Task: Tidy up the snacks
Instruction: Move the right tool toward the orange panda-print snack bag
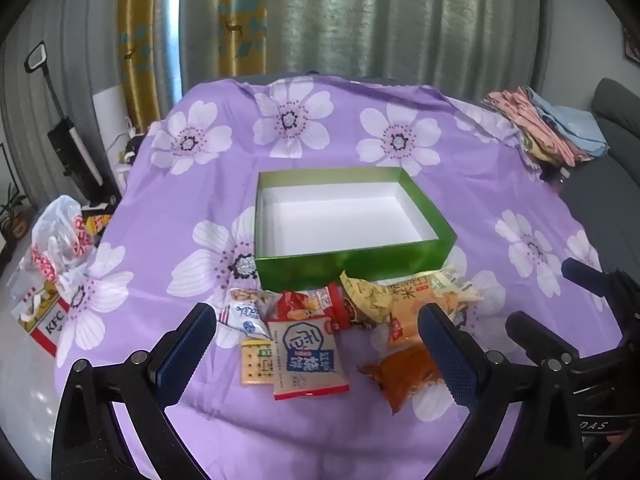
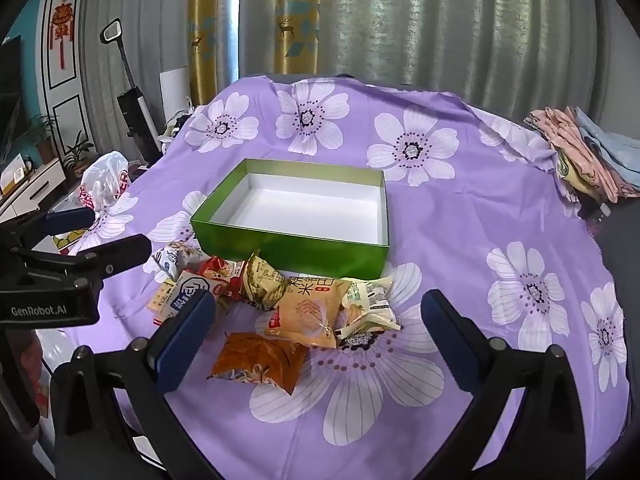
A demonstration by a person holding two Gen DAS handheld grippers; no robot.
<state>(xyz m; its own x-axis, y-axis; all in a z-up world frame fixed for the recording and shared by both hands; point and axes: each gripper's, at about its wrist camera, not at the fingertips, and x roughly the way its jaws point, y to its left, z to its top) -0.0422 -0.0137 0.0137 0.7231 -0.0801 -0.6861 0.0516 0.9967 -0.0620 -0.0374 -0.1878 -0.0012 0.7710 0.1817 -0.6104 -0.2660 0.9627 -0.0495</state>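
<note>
While nothing has yet gone into it, the green box [image 1: 352,264] sits in the middle of the purple flowered cloth [image 1: 500,184] covering the tabletop, its white floor bare, presumably laid out as the place the snacks are to be gathered. The snack packets [image 1: 344,324] lie in a loose heap just in front of the box's near wall, some overlapping: a white packet with blue lettering [image 1: 306,356], a red one [image 1: 308,304] behind it, a yellow-orange one [image 2: 310,312] and a dark orange one [image 2: 258,360] nearest the claws. Heaped that close to the box, each packet should need only a short lift over the wall.

Both claws hang above the near edge of the heap, tilted forward and down toward it. The left claw [image 1: 320,356] stands wide open with nothing between its blue pads, the white-and-blue packet lying in the gap below. The right claw [image 2: 316,344] is equally wide and empty, framing the two orange packets. Seen from the right wrist view, the left claw sits off to the left, well apart from its partner, so each hand looks set to work its own side of the pile
</note>
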